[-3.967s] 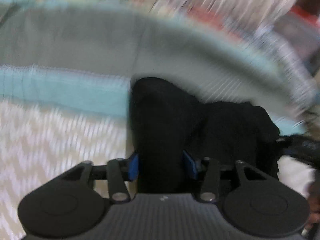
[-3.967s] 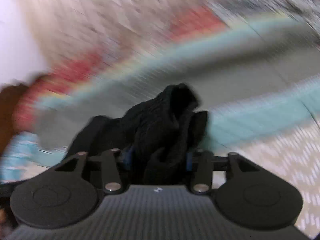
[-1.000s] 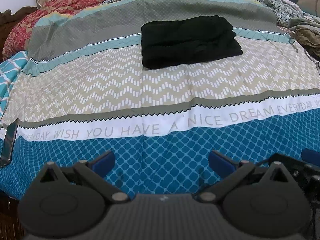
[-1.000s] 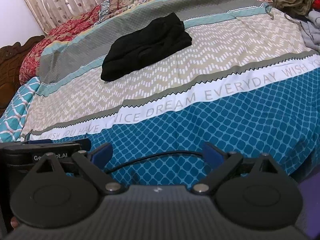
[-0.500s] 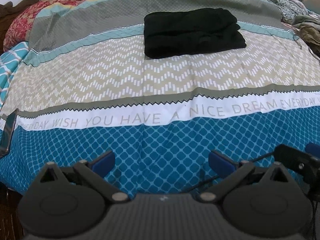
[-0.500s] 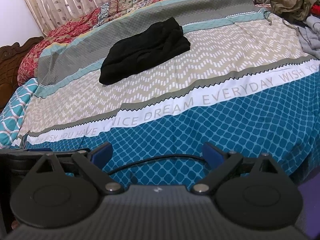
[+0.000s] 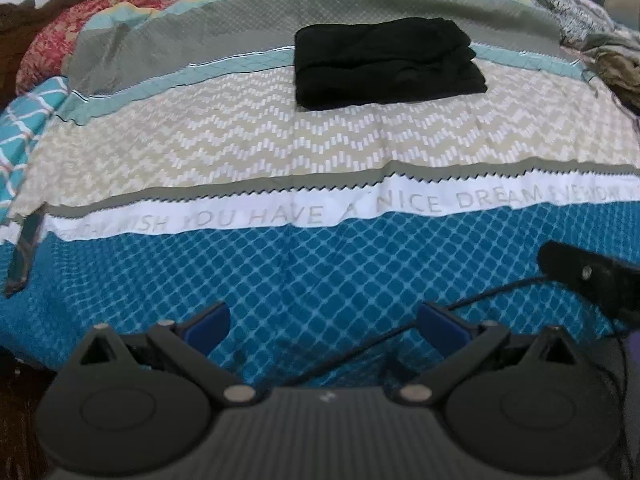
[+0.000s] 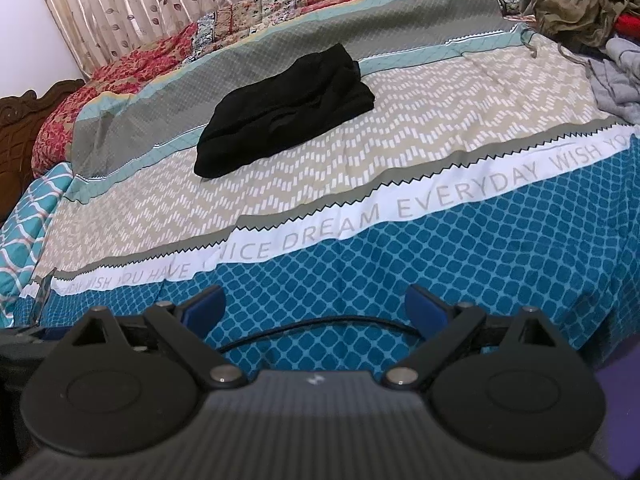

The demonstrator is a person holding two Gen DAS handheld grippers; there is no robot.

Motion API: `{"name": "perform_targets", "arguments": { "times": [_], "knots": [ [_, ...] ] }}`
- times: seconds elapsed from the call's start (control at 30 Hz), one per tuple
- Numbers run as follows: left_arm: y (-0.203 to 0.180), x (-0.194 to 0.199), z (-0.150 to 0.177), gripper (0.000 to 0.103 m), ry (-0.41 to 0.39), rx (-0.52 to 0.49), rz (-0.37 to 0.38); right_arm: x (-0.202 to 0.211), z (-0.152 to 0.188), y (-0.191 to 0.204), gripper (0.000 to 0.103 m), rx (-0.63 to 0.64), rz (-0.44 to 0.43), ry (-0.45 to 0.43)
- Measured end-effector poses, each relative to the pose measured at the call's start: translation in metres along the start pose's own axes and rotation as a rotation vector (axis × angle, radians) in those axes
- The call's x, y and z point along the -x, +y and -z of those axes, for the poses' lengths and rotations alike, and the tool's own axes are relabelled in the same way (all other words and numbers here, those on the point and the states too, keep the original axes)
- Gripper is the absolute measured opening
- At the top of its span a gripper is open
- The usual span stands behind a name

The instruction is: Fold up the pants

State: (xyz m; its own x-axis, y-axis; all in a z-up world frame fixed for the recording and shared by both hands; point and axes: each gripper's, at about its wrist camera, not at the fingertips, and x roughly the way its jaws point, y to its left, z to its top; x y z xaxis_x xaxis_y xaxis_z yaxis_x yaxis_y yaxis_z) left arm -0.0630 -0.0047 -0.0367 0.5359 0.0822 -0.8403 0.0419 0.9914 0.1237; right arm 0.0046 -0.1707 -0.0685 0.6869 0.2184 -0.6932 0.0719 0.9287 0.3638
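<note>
pants [image 7: 384, 62]: folded, far on bed [image 7: 320, 272] | left gripper [image 7: 324, 322], right gripper [image 8: 314, 306]: fingers apart, empty | risk: bumping bed messes the fold

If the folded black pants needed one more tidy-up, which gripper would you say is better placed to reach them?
Left, marginally. The pants lie nearly straight ahead of the left gripper, while in the right gripper's view they sit off to its left. Both are open, empty and well back.

I look over a bed [image 8: 400, 152] with a patterned bedspread [image 7: 320, 272]. Leaf-print curtains [image 8: 160, 0] hang behind it, beside a pale wall [image 8: 28, 28] and carved wooden headboard [image 8: 24, 120].
</note>
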Motion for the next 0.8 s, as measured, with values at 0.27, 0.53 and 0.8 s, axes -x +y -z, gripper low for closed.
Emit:
{"name": "perform_targets", "arguments": {
  "times": [0.27, 0.53, 0.8],
  "knots": [
    [0.007, 0.005, 0.005, 0.103, 0.032, 0.027, -0.005, -0.001, 0.000, 0.001, 0.098, 0.004, -0.007, 0.008],
    [0.009, -0.004, 0.007, 0.103, 0.115, 0.037, 0.001, -0.002, 0.000, 0.001, 0.098, 0.009, -0.011, 0.013],
    [0.005, 0.001, 0.005, 0.103, 0.101, -0.010, -0.001, -0.002, 0.000, 0.001, 0.098, 0.015, -0.014, 0.015]
  ]
}}
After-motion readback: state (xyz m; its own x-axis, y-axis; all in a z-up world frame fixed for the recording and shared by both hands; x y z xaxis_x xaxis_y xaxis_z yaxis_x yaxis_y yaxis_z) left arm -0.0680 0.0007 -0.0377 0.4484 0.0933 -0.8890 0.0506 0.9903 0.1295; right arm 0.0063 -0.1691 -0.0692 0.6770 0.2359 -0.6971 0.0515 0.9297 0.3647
